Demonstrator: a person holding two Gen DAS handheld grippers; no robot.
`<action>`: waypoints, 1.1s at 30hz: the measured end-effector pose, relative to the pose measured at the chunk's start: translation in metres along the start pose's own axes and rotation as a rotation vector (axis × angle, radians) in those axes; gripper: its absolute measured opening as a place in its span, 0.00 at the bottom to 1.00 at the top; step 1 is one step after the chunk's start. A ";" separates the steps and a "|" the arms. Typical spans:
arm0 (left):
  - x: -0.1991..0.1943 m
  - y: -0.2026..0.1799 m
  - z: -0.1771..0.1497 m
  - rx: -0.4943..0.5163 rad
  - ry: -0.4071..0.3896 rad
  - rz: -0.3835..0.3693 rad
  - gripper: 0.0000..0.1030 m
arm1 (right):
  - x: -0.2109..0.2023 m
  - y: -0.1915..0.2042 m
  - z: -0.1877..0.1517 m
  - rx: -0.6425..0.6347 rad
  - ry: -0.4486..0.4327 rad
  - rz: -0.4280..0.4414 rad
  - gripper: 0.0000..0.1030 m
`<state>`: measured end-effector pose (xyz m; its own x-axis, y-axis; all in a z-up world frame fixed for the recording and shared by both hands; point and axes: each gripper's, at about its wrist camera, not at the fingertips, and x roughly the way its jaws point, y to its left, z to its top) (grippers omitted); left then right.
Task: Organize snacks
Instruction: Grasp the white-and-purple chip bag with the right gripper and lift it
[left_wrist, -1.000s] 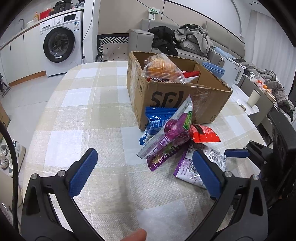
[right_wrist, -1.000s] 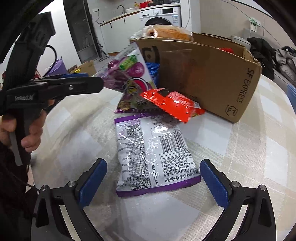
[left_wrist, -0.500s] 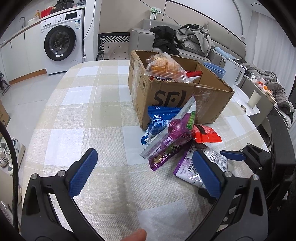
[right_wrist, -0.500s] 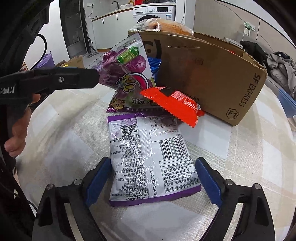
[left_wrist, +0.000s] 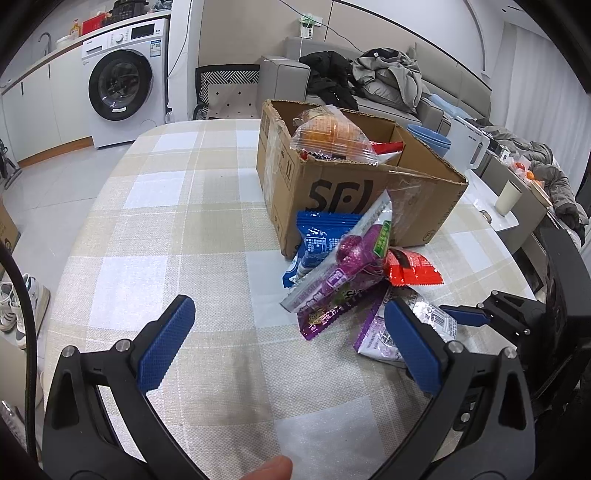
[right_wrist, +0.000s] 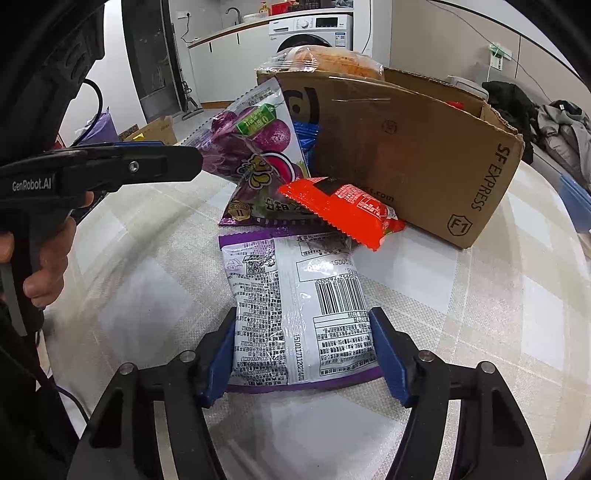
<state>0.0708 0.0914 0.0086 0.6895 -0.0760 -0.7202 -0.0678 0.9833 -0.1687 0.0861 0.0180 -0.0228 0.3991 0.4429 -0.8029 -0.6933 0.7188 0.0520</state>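
Observation:
A white and purple snack packet lies flat on the checked tablecloth, barcode side up. My right gripper straddles its near end; the jaws are closing and the blue pads touch both side edges. In the left wrist view the same packet shows at the lower right. A red packet, a purple grape bag and a blue packet lean against the cardboard box. A bread bag sticks out of the box. My left gripper hangs open over bare cloth, left of the pile.
A washing machine stands beyond the table's far left edge. A sofa with clothes is behind the box. A white cup and blue bowls sit to the right. A hand holds the left gripper's handle.
The right gripper's jaws narrowed from wide apart to touching the white and purple packet's sides, and it came a little closer. The left gripper stayed as it was.

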 end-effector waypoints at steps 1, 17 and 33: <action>0.000 0.000 0.000 0.000 -0.001 0.000 0.99 | -0.001 0.000 0.000 0.004 -0.002 0.007 0.65; 0.001 0.002 -0.002 -0.002 0.005 0.001 0.99 | -0.006 0.000 -0.001 -0.008 -0.012 0.039 0.65; 0.004 0.001 -0.005 -0.003 0.009 0.001 0.99 | -0.002 0.014 -0.005 -0.036 -0.015 -0.010 0.57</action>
<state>0.0695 0.0914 0.0024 0.6826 -0.0763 -0.7268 -0.0711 0.9829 -0.1700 0.0723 0.0246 -0.0237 0.4148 0.4445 -0.7939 -0.7102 0.7036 0.0228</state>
